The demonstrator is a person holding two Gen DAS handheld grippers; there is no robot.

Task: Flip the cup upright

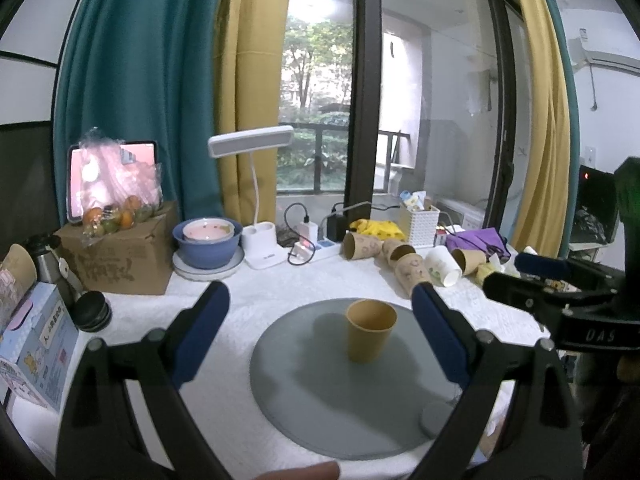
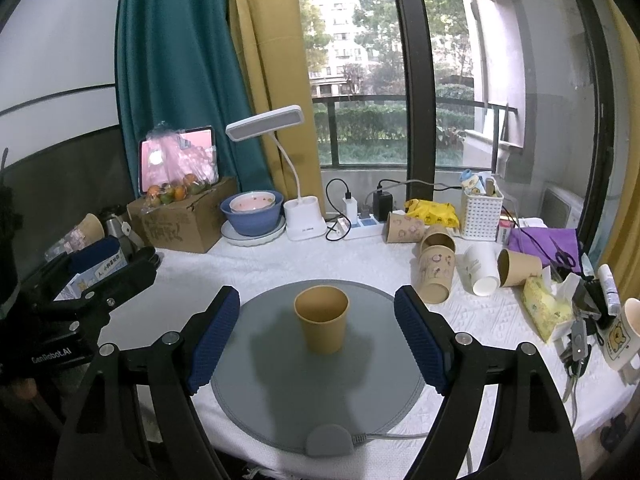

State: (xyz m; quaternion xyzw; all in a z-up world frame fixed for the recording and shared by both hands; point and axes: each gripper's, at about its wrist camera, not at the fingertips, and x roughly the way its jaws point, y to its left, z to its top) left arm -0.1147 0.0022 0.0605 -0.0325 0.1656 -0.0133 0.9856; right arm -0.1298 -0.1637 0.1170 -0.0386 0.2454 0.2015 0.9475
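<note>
A plain brown paper cup (image 1: 370,334) stands upright, mouth up, on the round grey mat (image 1: 320,400). It also shows in the right wrist view (image 2: 322,319) at the middle of the mat (image 2: 280,400). My left gripper (image 1: 322,312) is open and empty, held back from the cup, which sits between its blue-padded fingers. My right gripper (image 2: 318,320) is open and empty too, with the cup between its fingers but apart from them. The right gripper shows at the right edge of the left wrist view (image 1: 540,280); the left gripper shows at the left of the right wrist view (image 2: 104,272).
Several paper cups (image 2: 436,256) lie on their sides on the white tablecloth behind the mat, to the right. A desk lamp (image 2: 300,220), blue bowl (image 2: 252,212), power strip (image 2: 360,224), cardboard box (image 2: 180,220) and white basket (image 2: 480,208) line the back. Tissues (image 2: 548,308) and a mug (image 2: 624,332) sit right.
</note>
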